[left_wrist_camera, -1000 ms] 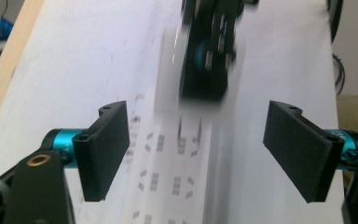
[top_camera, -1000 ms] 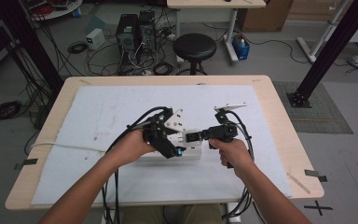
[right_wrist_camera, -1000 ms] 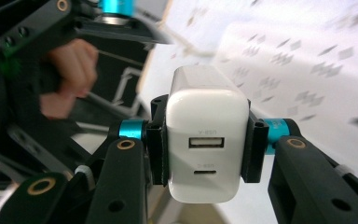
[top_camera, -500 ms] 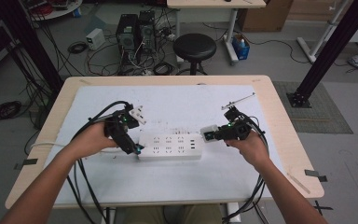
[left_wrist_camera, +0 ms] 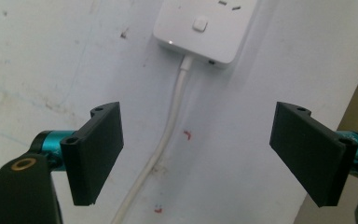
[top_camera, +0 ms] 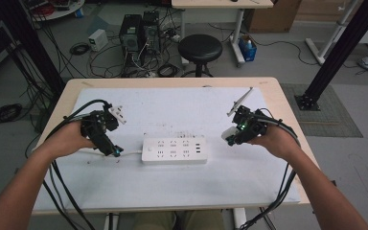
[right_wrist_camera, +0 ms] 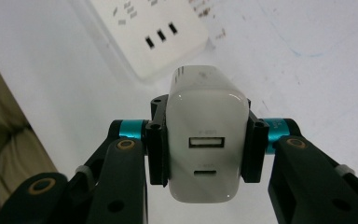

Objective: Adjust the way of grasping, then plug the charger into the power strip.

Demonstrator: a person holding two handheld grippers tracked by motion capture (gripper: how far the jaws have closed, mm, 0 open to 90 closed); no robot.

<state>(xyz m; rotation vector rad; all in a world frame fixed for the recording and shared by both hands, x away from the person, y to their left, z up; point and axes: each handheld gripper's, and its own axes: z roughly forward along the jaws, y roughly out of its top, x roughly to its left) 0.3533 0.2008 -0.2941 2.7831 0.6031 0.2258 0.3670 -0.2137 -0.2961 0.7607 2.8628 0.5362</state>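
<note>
Between the two hand-held grippers, on the white tabletop (top_camera: 172,191), lay the white power strip (top_camera: 174,150), its sockets and small USB slots facing up and its white cable (left_wrist_camera: 168,135) running off from the end nearer the left hand-held gripper (top_camera: 113,151). That gripper hovered just above the cable with its jaws standing wide apart and nothing between them. The right hand-held gripper (top_camera: 229,136) was off the strip's other end, raised clear of the surface, its jaws clamped on the two flat sides of a white charger block (right_wrist_camera: 207,154), whose USB ports faced back toward the gripper's camera. The step in hand appeared to be carrying the charger clear of the strip. To do it well, the grip probably should stay square on the block's sides so it does not twist, and the block be lowered flat onto bare tabletop well apart from the strip before the jaws part.
</note>
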